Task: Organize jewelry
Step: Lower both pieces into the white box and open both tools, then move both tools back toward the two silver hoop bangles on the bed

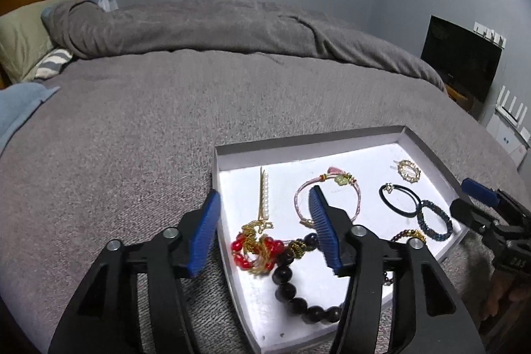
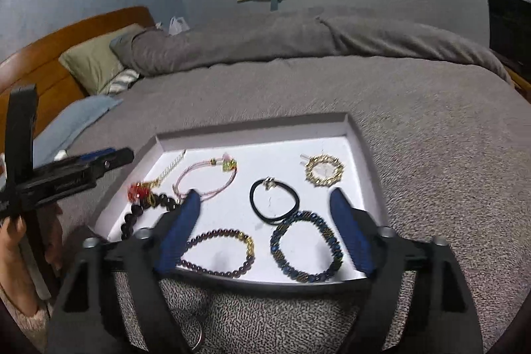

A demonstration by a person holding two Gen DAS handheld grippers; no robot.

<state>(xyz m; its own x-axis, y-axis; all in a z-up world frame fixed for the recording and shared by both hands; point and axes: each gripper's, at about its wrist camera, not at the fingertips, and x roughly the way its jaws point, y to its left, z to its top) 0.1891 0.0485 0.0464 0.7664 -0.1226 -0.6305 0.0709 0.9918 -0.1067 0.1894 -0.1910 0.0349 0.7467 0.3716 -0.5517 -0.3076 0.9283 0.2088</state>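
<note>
White card lines the shallow grey-rimmed tray (image 2: 360,135) that sits on the grey textured bed cover (image 2: 431,155), and all the jewelry I can see lies inside it. My left gripper (image 1: 264,233) hangs over the tray's left edge with its blue fingers (image 1: 323,229) apart and nothing between the pads; below the gap lie the red bead and gold chain cluster (image 1: 257,249) and the dark round-bead bracelet (image 1: 292,284). My right gripper (image 2: 267,233) hovers at the near right of the tray, fingers (image 2: 351,234) spread wide and gripping nothing; under the gap lie the blue and gold beaded bracelet (image 2: 307,246) and the purple bead bracelet with gold section (image 2: 220,252).

Farther into the tray, the black elastic hair tie (image 2: 273,199) touches the blue bracelet's far edge. The gold ring-shaped brooch (image 2: 323,170) lies at the far right, apart from the rest. The pink cord bracelet with green charm (image 2: 207,176) sits in the middle far part, and the pearl-lined gold hairpin (image 1: 265,196) lies at the far left, its near end by the red cluster.
</note>
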